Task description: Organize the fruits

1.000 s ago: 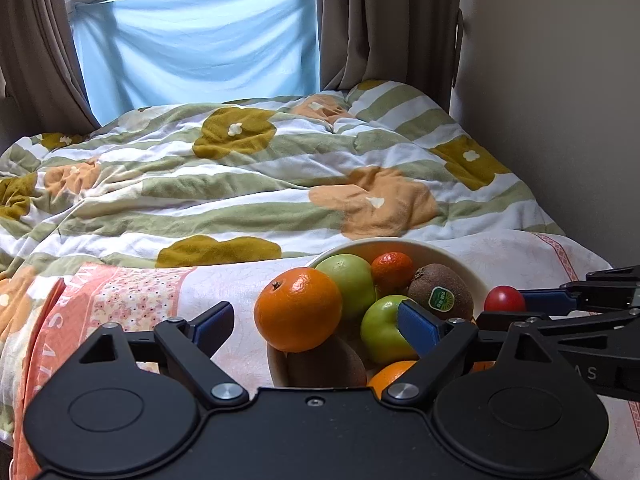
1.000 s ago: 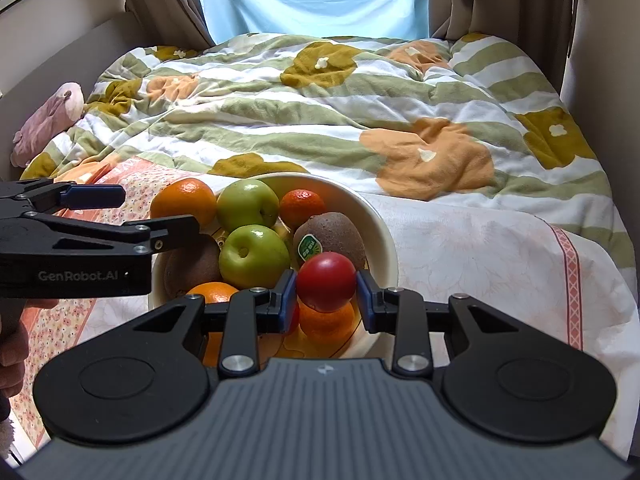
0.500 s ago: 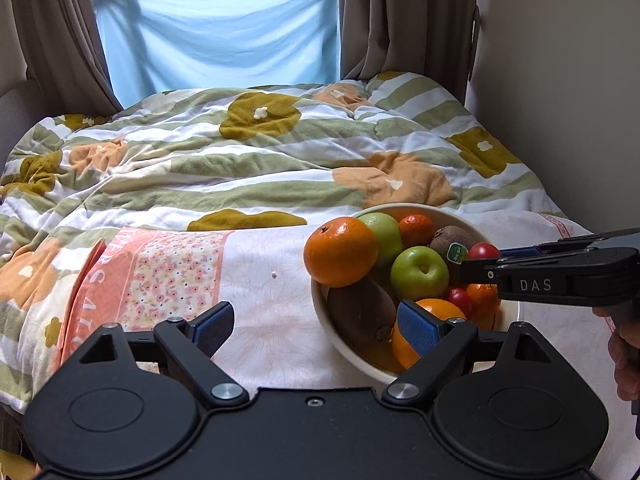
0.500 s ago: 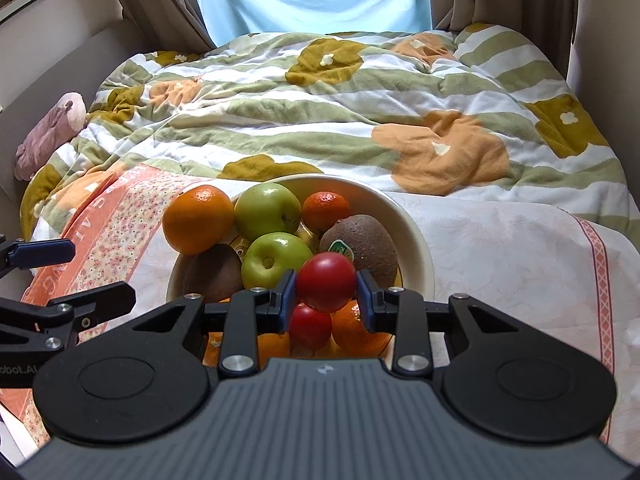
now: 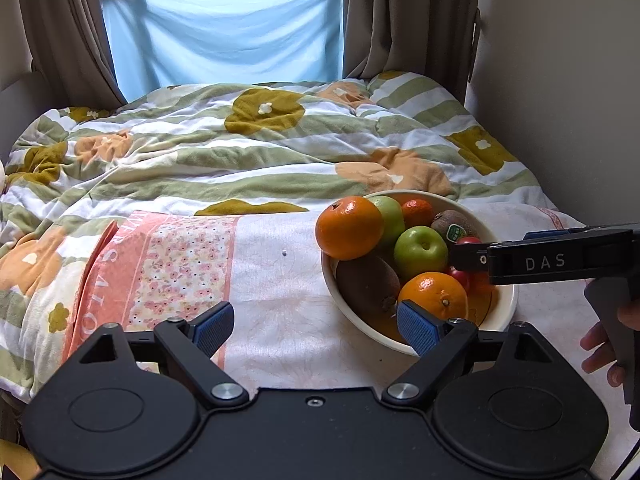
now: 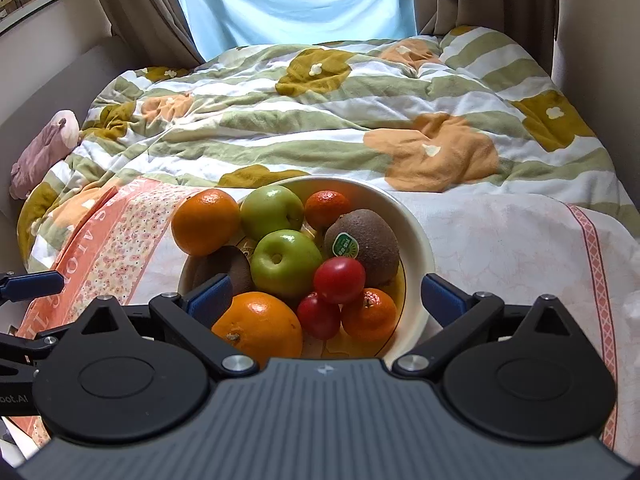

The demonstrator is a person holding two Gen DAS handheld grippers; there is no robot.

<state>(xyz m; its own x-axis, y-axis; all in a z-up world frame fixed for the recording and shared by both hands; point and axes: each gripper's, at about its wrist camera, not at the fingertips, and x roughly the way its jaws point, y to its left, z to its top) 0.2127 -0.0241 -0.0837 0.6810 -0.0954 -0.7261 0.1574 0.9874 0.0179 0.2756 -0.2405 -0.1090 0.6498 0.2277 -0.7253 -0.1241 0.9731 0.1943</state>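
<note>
A cream bowl [image 6: 420, 236] sits on a pale cloth on the bed, full of fruit: oranges, two green apples [image 6: 286, 262], kiwis [image 6: 368, 242] and mandarins. A red tomato [image 6: 339, 280] rests on the pile by a second red fruit [image 6: 318, 317]. My right gripper [image 6: 326, 294] is open, its jaws wide on either side of the bowl's near part, holding nothing. My left gripper [image 5: 314, 326] is open and empty, low in front of the bowl [image 5: 508, 304], to its left. The right gripper's arm [image 5: 552, 256] reaches over the bowl from the right.
The bed carries a rumpled striped flowered quilt [image 5: 260, 152]. A pink floral towel [image 5: 160, 264] lies left of the bowl. A wall [image 5: 560, 80] runs along the right, curtains and a blue-covered window at the back. A plush toy [image 6: 44, 148] lies at the bed's left edge.
My right gripper opened and let go of the red tomato, which now lies on the fruit pile. My left gripper drew back and to the left, away from the bowl.
</note>
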